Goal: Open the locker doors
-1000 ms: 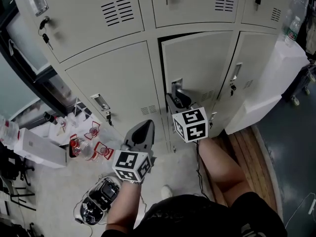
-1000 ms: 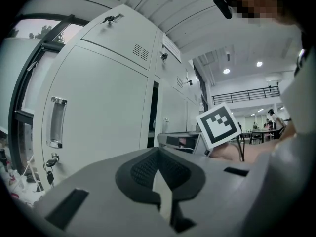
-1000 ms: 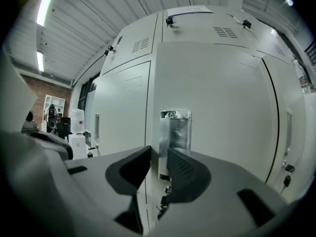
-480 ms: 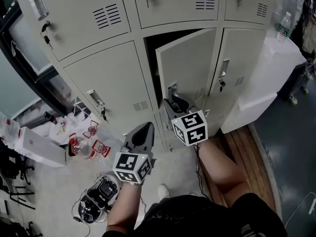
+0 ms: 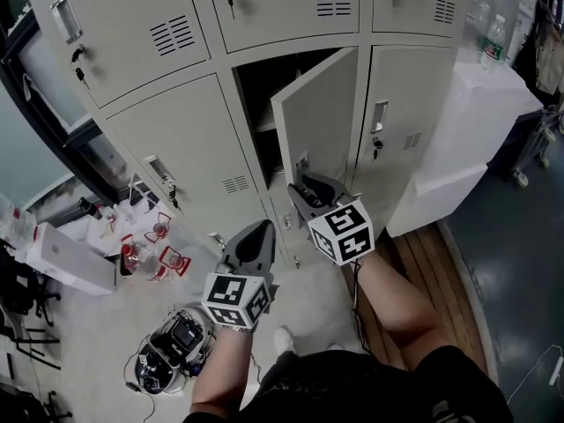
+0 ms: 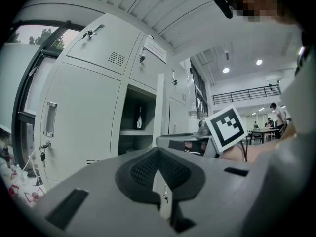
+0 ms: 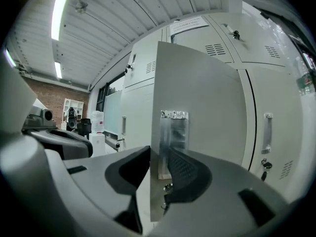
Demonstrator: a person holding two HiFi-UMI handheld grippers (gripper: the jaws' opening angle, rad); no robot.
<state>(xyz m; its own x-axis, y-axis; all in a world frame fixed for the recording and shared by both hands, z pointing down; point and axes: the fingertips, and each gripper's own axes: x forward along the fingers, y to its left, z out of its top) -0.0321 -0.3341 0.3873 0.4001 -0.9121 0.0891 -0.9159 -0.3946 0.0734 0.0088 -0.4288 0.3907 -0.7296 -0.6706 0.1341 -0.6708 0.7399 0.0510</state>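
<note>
— Well, where is the pale grey metal locker door [image 5: 319,113]?
— Half-open, edge pinched by right tongs [image 5: 310,190]; left tongs [image 5: 254,236] pressed together. If pulled askew, the edge could be lost.

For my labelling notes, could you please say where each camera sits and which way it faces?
Head view: on the person's head, facing steeply down at the lockers; forearms, left tool and right tool show.
Left gripper view: on the left tool, facing the open compartment; its shut jaws and the right tool's cube show.
Right gripper view: on the right tool, facing the door clamped in its jaws.
Shared: all views show that door.
</note>
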